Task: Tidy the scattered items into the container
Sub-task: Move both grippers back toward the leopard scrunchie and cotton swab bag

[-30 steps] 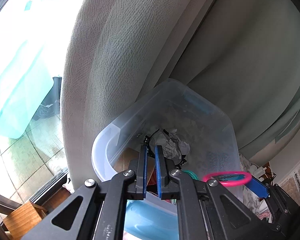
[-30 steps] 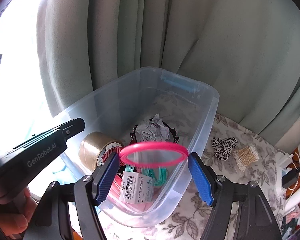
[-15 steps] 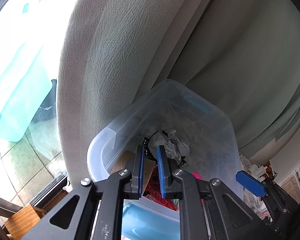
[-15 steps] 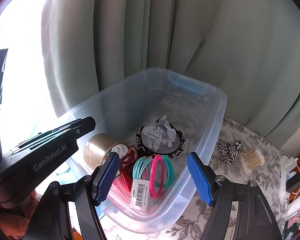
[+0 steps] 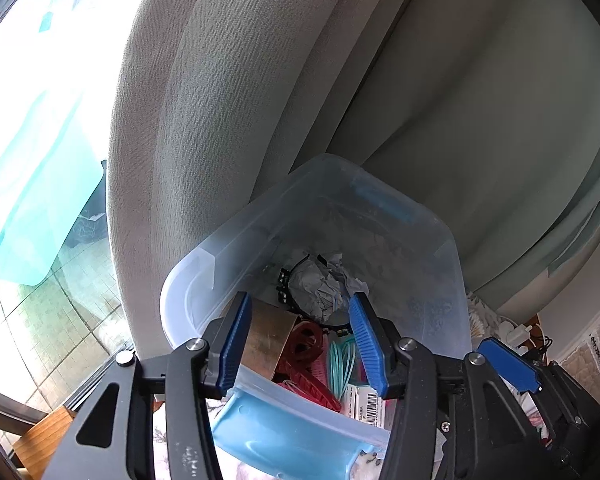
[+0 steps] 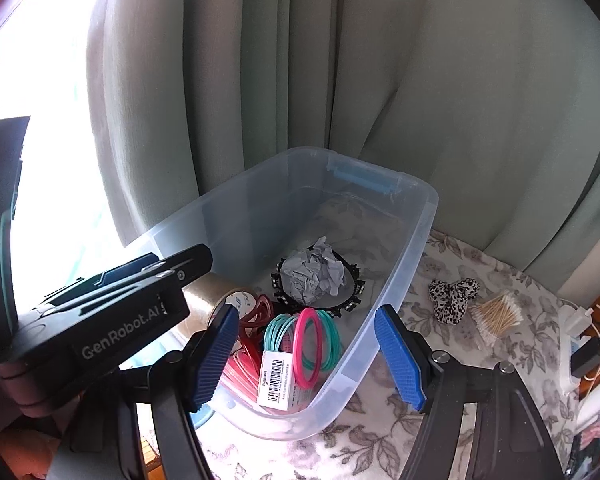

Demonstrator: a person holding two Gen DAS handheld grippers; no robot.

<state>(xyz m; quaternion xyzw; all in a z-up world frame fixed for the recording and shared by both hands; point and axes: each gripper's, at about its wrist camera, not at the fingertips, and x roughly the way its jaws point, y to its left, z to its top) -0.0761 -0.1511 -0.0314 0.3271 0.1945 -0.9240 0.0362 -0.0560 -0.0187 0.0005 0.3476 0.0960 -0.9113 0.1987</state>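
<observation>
A clear plastic bin (image 6: 431,200) stands on a floral cloth against the curtain. Inside lie a crumpled paper ball (image 6: 312,276), a tape roll (image 6: 216,296), red clips (image 6: 256,312), teal rings (image 6: 276,328), a pink ring (image 6: 310,311) and a barcode tag (image 6: 276,376). My right gripper (image 6: 308,356) hangs open over the bin's near end, holding nothing. The left gripper (image 5: 300,344) is open above the bin (image 5: 172,296) too, over the tape roll (image 5: 268,336) and paper ball (image 5: 316,288). A leopard scrunchie (image 6: 454,296) and cotton swabs (image 6: 496,316) lie outside, to the right.
Grey-green curtains (image 6: 420,80) hang close behind the bin. A power strip with plugs and cables (image 6: 580,340) sits at the cloth's right edge. A bright window and tiled floor (image 5: 40,280) lie to the left. The left gripper's body (image 6: 120,312) crosses the bin's left side.
The pink ring left my right gripper's fingers and dropped into the bin beside the teal rings. My left gripper went from shut to open.
</observation>
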